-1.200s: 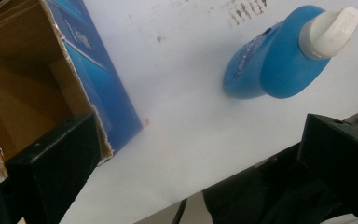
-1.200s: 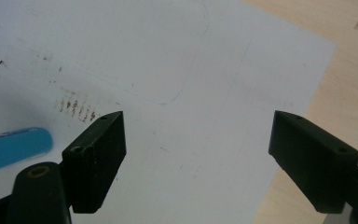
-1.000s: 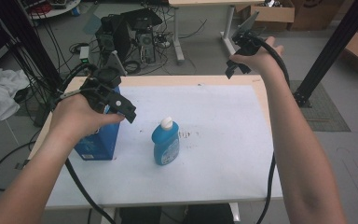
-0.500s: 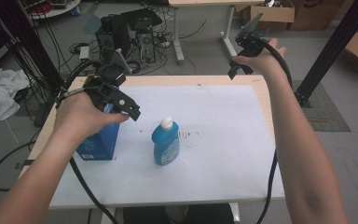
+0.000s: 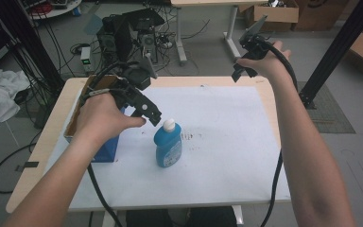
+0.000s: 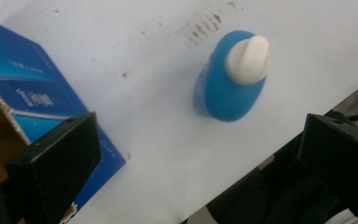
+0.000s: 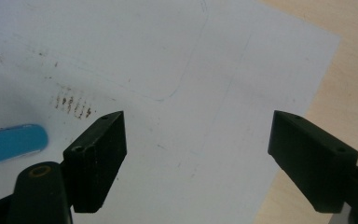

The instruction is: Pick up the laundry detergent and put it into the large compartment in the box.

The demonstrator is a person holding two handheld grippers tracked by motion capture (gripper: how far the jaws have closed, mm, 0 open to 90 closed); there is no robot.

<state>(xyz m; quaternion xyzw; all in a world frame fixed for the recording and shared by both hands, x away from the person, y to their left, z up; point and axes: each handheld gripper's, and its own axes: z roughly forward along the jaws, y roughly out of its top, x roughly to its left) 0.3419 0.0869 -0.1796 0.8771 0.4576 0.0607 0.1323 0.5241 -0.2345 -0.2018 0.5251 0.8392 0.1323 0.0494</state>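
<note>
Hovering over the blue bottle, jaws wide

Standing at the table's near-left is 1 blue cardboard box (image 5: 105, 149), its top flaps open; what lies inside I cannot tell, as the person's left hand (image 5: 101, 118) covers the opening. Just beside it to the right stands 1 blue bottle (image 5: 167, 144), upright on the white sheet (image 5: 227, 137), with a white cap (image 5: 169, 125) on top. The bottle is closed, so its contents are hidden.

From above, the left gripper (image 5: 152, 113) hangs just beside and slightly above the cap, at its left, not touching it. In the left gripper view the bottle (image 6: 233, 77) sits between and beyond the 2 black jaws, which are spread wide apart with nothing between them; the box corner (image 6: 32, 102) lies by the left jaw.

The right gripper (image 5: 242, 66) is held up at the far right edge of the table, well apart from the bottle. Its 2 jaws are also spread wide over bare sheet (image 7: 191, 93), with the bottle's edge (image 7: 11, 142) at the left of that view.

Counted: 1 bottle, 1 box, 2 grippers.
</note>
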